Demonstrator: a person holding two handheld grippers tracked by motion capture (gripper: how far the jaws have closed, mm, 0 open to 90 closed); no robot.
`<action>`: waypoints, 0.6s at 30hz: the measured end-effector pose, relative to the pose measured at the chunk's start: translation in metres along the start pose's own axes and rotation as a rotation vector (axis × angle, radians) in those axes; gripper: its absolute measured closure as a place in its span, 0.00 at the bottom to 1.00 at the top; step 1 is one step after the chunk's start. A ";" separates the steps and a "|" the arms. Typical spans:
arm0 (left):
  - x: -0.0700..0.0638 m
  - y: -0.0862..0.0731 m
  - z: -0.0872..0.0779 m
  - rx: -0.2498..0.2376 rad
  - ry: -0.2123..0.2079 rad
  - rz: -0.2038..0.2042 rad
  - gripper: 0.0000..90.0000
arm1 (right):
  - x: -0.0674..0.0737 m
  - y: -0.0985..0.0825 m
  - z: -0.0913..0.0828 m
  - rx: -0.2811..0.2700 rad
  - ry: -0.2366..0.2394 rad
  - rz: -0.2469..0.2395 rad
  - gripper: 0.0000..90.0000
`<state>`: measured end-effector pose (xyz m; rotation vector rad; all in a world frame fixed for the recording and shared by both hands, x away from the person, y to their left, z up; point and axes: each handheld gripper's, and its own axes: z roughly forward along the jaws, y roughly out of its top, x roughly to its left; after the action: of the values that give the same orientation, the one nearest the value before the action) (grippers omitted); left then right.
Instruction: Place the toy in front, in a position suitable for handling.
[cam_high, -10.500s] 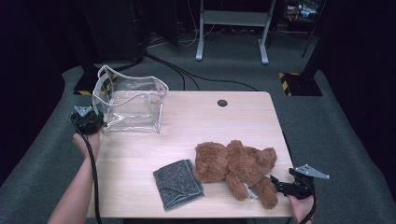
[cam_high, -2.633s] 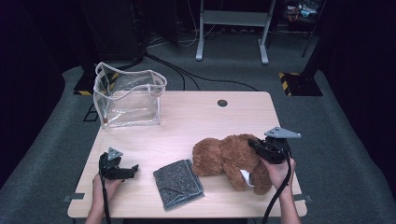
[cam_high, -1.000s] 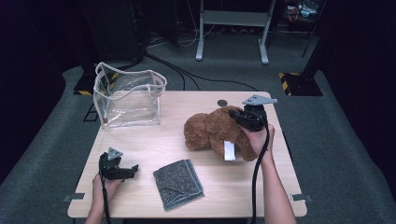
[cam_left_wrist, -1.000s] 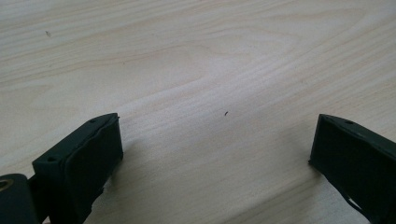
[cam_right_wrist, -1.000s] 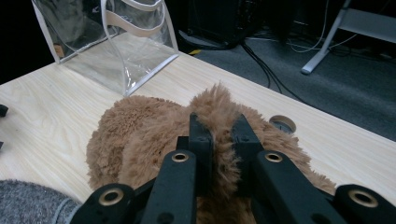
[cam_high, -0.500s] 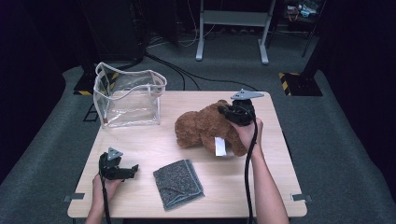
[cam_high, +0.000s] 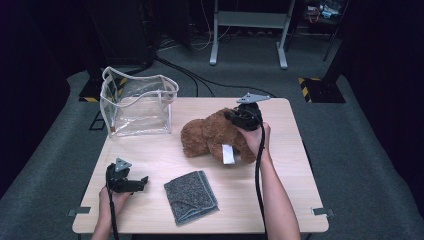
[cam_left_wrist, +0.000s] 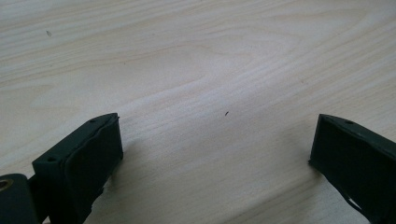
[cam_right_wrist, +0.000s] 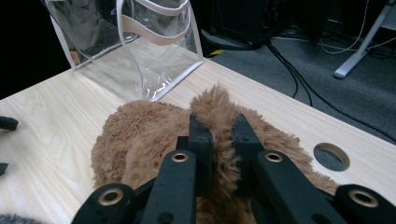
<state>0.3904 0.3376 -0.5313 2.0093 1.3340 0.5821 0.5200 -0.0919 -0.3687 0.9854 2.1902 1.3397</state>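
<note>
Brown, shaggy plush on the teddy bear, pinched between the black jaws, with a white tag showing. Beyond the jaws, the clear bag carries cream-white trim. Pale wood grain across the counter; a speckled grey cloth lies on it.

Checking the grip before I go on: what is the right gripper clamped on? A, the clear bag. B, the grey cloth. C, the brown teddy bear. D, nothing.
C: the right gripper has its jaws pinched shut on a tuft of the brown teddy bear.
</note>
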 end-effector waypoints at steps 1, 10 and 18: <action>0.000 0.000 0.000 0.000 0.000 0.000 0.02 | 0.000 0.001 0.002 0.003 0.003 -0.003 0.92; 0.000 0.000 0.000 0.000 0.000 0.000 0.02 | -0.005 -0.004 0.015 0.026 -0.020 0.022 0.90; 0.000 0.000 0.000 -0.001 -0.001 -0.001 0.02 | -0.018 -0.021 0.009 0.063 -0.062 0.073 0.77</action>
<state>0.3904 0.3376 -0.5314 2.0079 1.3334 0.5817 0.5304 -0.1063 -0.3923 1.1249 2.1814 1.2618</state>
